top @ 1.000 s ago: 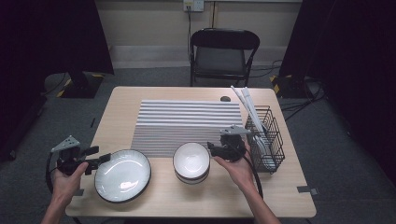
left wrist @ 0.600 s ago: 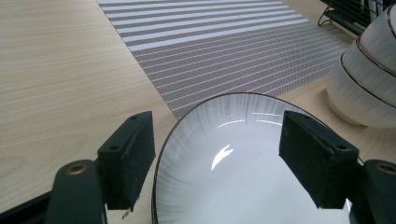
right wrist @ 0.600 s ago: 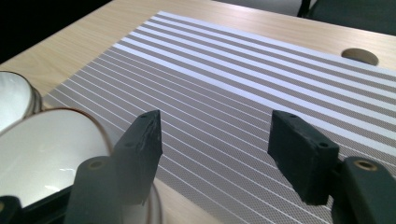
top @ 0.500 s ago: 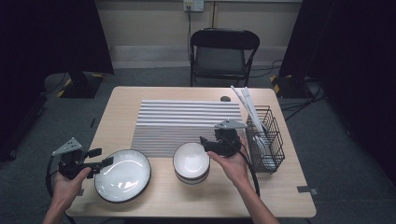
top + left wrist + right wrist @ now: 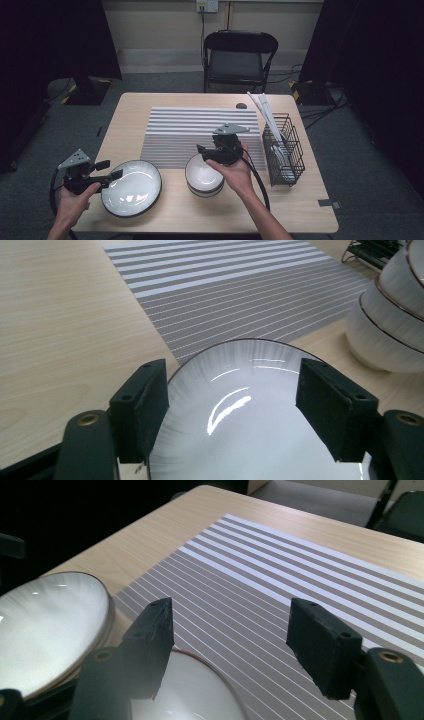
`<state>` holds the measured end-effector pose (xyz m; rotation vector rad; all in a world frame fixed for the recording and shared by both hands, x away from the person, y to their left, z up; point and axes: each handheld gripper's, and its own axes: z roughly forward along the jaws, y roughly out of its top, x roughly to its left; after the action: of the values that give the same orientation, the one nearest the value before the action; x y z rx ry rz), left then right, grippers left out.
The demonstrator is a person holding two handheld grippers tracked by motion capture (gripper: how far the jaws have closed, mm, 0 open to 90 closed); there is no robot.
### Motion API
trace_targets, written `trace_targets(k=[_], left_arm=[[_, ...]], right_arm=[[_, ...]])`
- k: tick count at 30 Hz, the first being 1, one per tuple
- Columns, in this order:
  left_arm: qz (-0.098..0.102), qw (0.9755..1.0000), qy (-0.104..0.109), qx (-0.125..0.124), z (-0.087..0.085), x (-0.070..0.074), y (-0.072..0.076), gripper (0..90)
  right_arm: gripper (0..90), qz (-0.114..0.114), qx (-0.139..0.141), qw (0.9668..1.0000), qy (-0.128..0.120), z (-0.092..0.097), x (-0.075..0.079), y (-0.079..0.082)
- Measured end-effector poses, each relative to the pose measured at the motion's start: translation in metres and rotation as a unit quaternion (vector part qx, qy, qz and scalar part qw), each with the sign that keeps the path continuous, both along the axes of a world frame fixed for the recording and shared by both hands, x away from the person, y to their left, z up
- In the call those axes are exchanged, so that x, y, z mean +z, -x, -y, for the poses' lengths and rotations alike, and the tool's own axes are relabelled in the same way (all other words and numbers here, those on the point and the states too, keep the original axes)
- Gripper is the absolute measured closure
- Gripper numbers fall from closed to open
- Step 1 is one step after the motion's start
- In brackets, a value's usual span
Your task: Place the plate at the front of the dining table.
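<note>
Below, glossy round plate (image 5: 240,430), stacked white bowls (image 5: 203,176), ribbed striped mat (image 5: 200,132)

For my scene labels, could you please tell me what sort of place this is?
Probably a staged recording room, not a real kitchen: dark curtains hang on both sides, a lone table stands on grey carpet with a folding chair behind, and it bears a striped mat, plate and bowls.

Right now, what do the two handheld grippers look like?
Both the left gripper and right gripper are black, each topped by a grey three-cornered plate and trailing a black cable. Their fingers are blocky black pads fixed with brass-coloured bolts. No sleeves show on the forearms.
</note>
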<state>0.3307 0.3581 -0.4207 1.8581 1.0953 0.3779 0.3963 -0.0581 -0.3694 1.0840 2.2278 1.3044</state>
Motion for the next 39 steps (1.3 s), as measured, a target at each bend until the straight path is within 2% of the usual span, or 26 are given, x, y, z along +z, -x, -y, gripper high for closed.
trace_targets(k=[4, 5, 10, 12, 16, 19, 24, 25, 27, 33, 34, 35, 39], left_arm=[[0.0, 1.0, 0.004, -0.003, 0.001, -0.001, 0.0, 30.6], [-0.001, 1.0, 0.001, -0.006, 0.002, -0.001, -0.001, 31.0], [0.0, 1.0, -0.008, -0.002, 0.002, -0.002, -0.003, 30.7], [-0.001, 1.0, -0.007, 0.0, 0.002, -0.004, -0.004, 29.6], [-0.001, 1.0, -0.005, 0.0, 0.002, -0.005, -0.005, 28.8], [-0.003, 0.9999, -0.01, 0.0, 0.003, -0.006, -0.004, 28.8], [-0.004, 1.0, -0.009, -0.001, 0.003, -0.006, -0.005, 32.1], [-0.007, 1.0, -0.004, -0.002, 0.003, -0.006, -0.005, 32.8], [-0.008, 0.9999, -0.001, -0.007, 0.001, -0.006, -0.006, 36.2], [-0.011, 0.9999, 0.001, 0.0, -0.005, -0.008, -0.007, 37.1], [-0.01, 0.9999, -0.003, 0.0, -0.006, -0.008, -0.007, 37.6], [-0.01, 0.9999, 0.001, 0.001, -0.008, -0.01, -0.007, 37.6], [-0.011, 0.9999, -0.002, 0.004, -0.012, -0.012, -0.007, 40.0]], right_arm=[[35.1, -0.001, 0.018, 0.9998, -0.004, -0.012, 0.004, -0.001], [35.2, 0.0, 0.03, 0.9995, -0.005, -0.021, 0.006, -0.001], [35.1, 0.001, 0.048, 0.9988, -0.008, -0.038, 0.01, -0.001], [35.4, 0.003, 0.061, 0.9981, -0.004, -0.052, 0.012, -0.001], [35.9, 0.003, 0.074, 0.9973, 0.0, -0.065, 0.011, -0.001], [34.8, 0.018, 0.088, 0.9959, 0.01, -0.082, 0.014, 0.002], [35.8, 0.018, 0.108, 0.994, 0.008, -0.098, 0.016, 0.004], [36.3, 0.02, 0.119, 0.9927, 0.009, -0.108, 0.016, 0.005], [37.7, 0.016, 0.124, 0.9921, 0.013, -0.116, 0.016, 0.005], [40.6, -0.002, 0.14, 0.99, 0.018, -0.137, 0.013, 0.004], [40.7, -0.01, 0.144, 0.9895, 0.01, -0.143, 0.012, 0.004], [40.7, -0.011, 0.148, 0.9889, 0.007, -0.146, 0.011, 0.004], [41.1, -0.02, 0.16, 0.9869, 0.009, -0.157, 0.004, 0.003]])
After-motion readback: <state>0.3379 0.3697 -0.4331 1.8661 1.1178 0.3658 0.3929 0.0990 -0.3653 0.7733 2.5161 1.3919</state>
